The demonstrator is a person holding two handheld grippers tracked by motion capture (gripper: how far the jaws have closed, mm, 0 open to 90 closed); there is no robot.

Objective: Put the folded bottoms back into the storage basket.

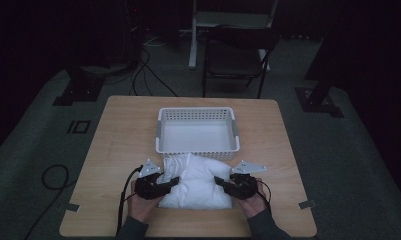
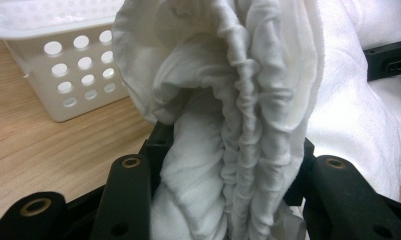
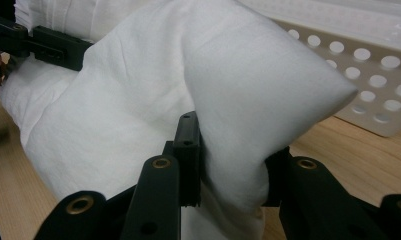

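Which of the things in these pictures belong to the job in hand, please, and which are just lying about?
In the job:
- white pillow, pinched at both ends
- left claw and right claw, both shut on it
- white basket, just beyond the pillow

Lying about:
- dark chair behind the table
- cables on the floor

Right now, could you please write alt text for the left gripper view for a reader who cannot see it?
The left tool is shut on a bunched, gathered edge of a white cloth, which rises between its two black jaws. Behind, at the left, a white perforated basket stands on a light wooden table; the other tool's black jaw shows at the right edge.
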